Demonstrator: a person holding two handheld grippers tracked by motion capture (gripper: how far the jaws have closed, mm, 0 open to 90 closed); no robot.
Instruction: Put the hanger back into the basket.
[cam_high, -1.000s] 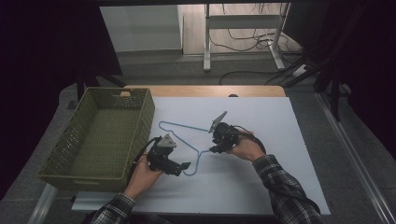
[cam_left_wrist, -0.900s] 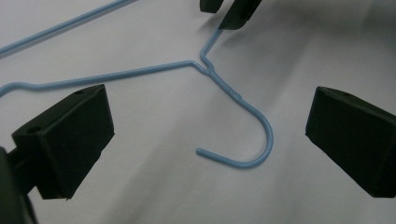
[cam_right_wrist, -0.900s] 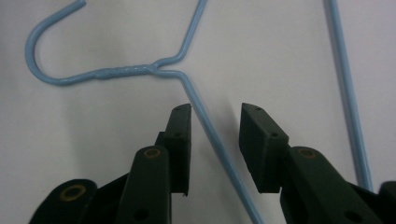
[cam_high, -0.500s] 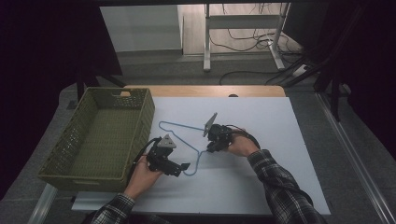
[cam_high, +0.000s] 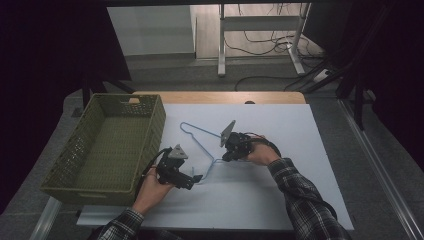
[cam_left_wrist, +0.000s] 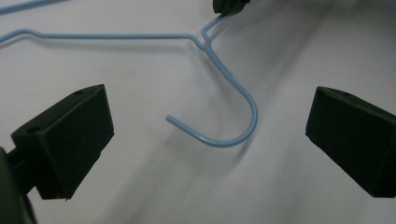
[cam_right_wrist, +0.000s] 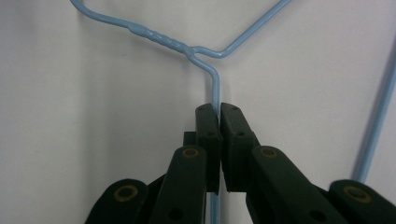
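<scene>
High view shows the tabletop (cam_high: 280, 200) with a green basket (cam_high: 107, 150) standing empty beyond and to the outer side of the left hand-held gripper (cam_high: 192, 179). Between the two tools a blue wire hanger (cam_high: 200, 136) lies flat on the white surface, its hook end pointing toward the left one.

Right hand-held gripper (cam_right_wrist: 219, 112) has its jaws pinched onto the hanger's wire just below the twisted neck (cam_right_wrist: 161, 39), so one grasp looks done. In the left gripper view the jaws stand wide apart with the hook (cam_left_wrist: 233, 126) lying between and just ahead of them, untouched.

My reading is that the work is at an early stage: the hanger is secured on one side, the left tool has yet to take the hook, and nothing has gone into the basket. Whether the wire is already lifting off the surface near the right jaws is hard to tell from these angles; it seems to rest flat.
</scene>
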